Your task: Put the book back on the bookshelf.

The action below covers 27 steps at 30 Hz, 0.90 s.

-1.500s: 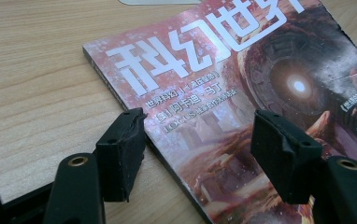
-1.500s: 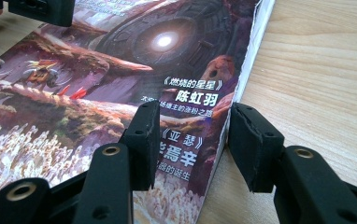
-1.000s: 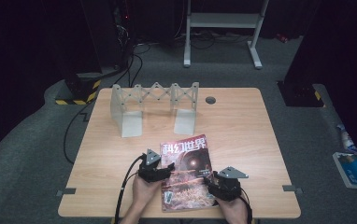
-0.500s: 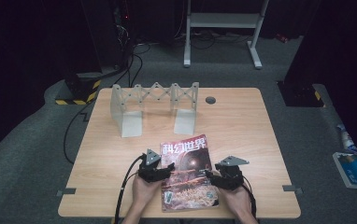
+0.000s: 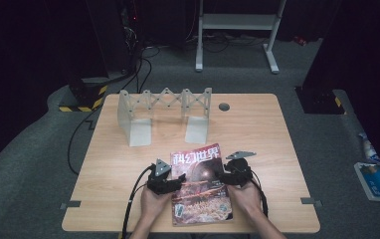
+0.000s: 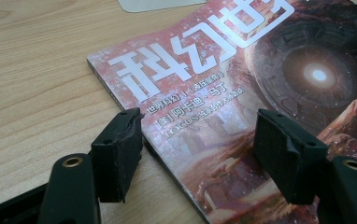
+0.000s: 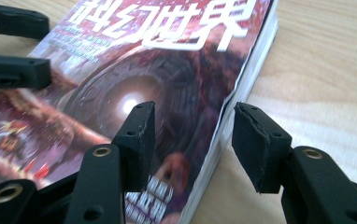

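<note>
A magazine [image 5: 200, 184] with a reddish sci-fi cover and white Chinese title lies flat near the table's front edge. My left gripper [image 5: 175, 180] is at its left edge, open. In the left gripper view [image 6: 197, 135] one jaw stands over the wood beside the spine and the other over the cover [image 6: 242, 60]. My right gripper [image 5: 226, 177] is at the right edge, open. In the right gripper view [image 7: 195, 126] its jaws straddle the page edge of the magazine [image 7: 134, 60]. The left gripper's jaws [image 7: 13, 46] show beyond.
A grey accordion-style rack [image 5: 165, 107] stands at the back of the wooden table [image 5: 277, 144], with a round cable hole [image 5: 224, 106] beside it. A white metal stand [image 5: 237, 30] and cables are on the floor behind, and a blue packet [image 5: 374, 179] on the floor at right.
My right gripper has moved forward along the magazine's right edge, away from the person. The left gripper and the magazine have hardly moved.
</note>
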{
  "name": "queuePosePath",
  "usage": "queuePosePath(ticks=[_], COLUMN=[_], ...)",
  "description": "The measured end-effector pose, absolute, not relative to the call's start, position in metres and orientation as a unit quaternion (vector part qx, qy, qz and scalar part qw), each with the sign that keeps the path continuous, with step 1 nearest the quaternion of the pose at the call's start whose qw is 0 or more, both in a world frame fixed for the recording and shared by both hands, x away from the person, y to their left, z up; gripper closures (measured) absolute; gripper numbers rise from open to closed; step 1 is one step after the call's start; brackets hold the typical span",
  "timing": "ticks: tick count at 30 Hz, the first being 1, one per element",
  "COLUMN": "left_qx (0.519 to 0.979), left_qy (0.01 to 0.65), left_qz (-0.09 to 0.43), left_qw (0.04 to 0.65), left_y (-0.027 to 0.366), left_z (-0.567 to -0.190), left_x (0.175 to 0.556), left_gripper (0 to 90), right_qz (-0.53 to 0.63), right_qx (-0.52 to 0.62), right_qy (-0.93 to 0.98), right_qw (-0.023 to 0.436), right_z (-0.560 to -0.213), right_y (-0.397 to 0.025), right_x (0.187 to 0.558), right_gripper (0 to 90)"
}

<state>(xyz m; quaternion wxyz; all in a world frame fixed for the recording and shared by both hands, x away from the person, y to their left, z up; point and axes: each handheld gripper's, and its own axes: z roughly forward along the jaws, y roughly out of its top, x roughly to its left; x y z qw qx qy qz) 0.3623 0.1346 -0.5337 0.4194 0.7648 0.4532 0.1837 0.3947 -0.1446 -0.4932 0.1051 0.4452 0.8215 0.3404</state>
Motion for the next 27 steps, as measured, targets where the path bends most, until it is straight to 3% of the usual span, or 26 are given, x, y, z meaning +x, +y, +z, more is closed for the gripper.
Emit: queuePosePath(ticks=[12,27], left_qx=[0.765,0.766], left_qy=[0.453,0.452], left_qz=[0.184,0.184], left_qw=[0.419,0.418], left_y=[0.135,0.135], left_z=[-0.534,-0.534], left_x=[0.362,0.363], left_gripper=[32.8,32.8], right_qz=[0.32,0.32], right_qx=[0.462,0.488], right_qy=[0.82,0.81], right_qw=[0.111,0.058], right_z=[-0.492,-0.501], right_y=[-0.133,-0.129], right_x=[0.424,0.447], right_gripper=[48.0,39.3])
